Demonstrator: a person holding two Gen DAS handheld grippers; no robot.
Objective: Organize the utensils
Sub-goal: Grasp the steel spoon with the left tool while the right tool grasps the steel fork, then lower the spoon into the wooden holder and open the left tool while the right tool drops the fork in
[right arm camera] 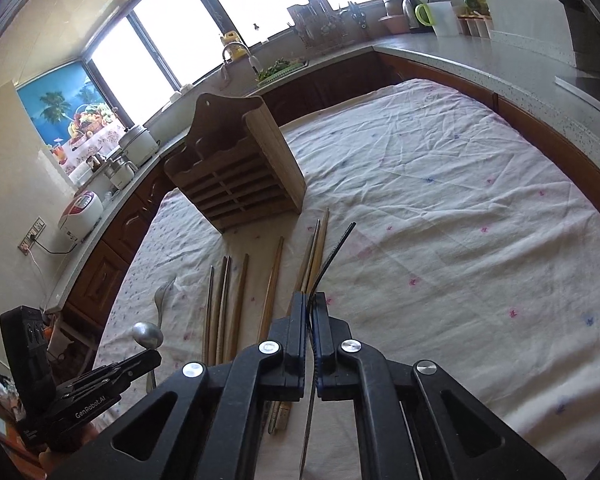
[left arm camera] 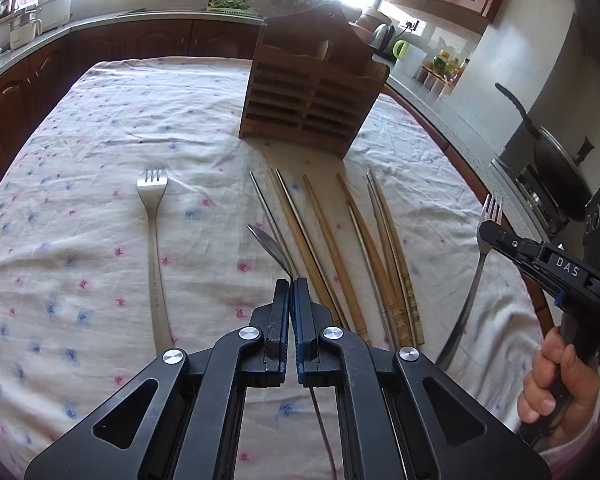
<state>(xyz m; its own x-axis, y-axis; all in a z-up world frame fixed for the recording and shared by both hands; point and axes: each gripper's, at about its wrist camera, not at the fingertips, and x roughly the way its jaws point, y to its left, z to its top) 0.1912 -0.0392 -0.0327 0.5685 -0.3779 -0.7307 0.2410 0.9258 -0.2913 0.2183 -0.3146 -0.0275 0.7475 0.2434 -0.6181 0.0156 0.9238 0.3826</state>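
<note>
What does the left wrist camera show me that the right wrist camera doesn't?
Only the left wrist view shows the loose fork lying flat on the tablecloth, and the right gripper clamped on a second fork seen face-on. Only the right wrist view shows the left gripper from outside, holding a spoon. Both show the wooden holder and the row of chopsticks.

The left wrist view looks forward and down along its tongs (left arm camera: 291, 286), close over the floral-cloth-covered worktop (left arm camera: 100, 128), facing the slatted brown wooden utensil rack (left arm camera: 312, 96). The right wrist view sits slightly higher, angled leftward toward the same rack (right arm camera: 240, 172). Both share the row of wooden and metal chopsticks (left arm camera: 332, 248) (right arm camera: 236, 292).
</note>
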